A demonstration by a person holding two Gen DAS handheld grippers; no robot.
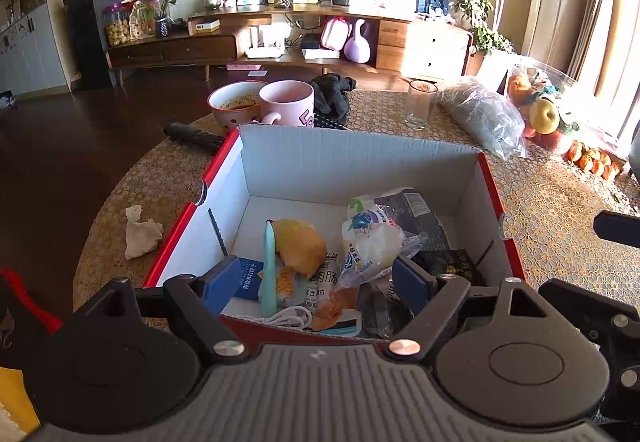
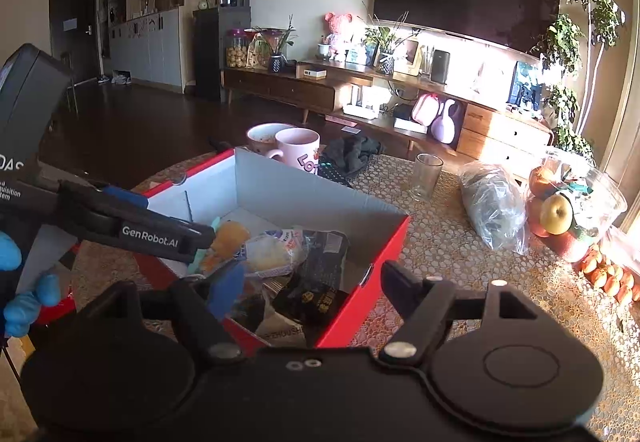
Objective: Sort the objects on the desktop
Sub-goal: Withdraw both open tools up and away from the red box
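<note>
A red cardboard box (image 1: pixel 360 150) with white inner walls stands on the table and holds several things: a yellow bun-like item (image 1: pixel 300 246), a teal stick (image 1: pixel 270 266), a white cable (image 1: pixel 288 318), a pale snack packet (image 1: pixel 368 238) and black packets (image 1: pixel 448 262). My left gripper (image 1: pixel 316 282) hangs open over the box's near end, its blue pads apart and pressing on nothing. In the right wrist view the box (image 2: pixel 312 198) lies below, with the left gripper (image 2: pixel 176 218) reaching in from the left. My right gripper (image 2: pixel 314 286) is open above the box's near corner, holding nothing.
Behind the box stand a sauce-stained bowl (image 1: pixel 236 102), a pink mug (image 1: pixel 286 102), a black cloth (image 1: pixel 332 94) and an empty glass (image 1: pixel 420 104). A clear plastic bag (image 1: pixel 484 118) and bagged fruit (image 1: pixel 544 116) lie right. A crumpled tissue (image 1: pixel 140 232) sits near the table's left edge.
</note>
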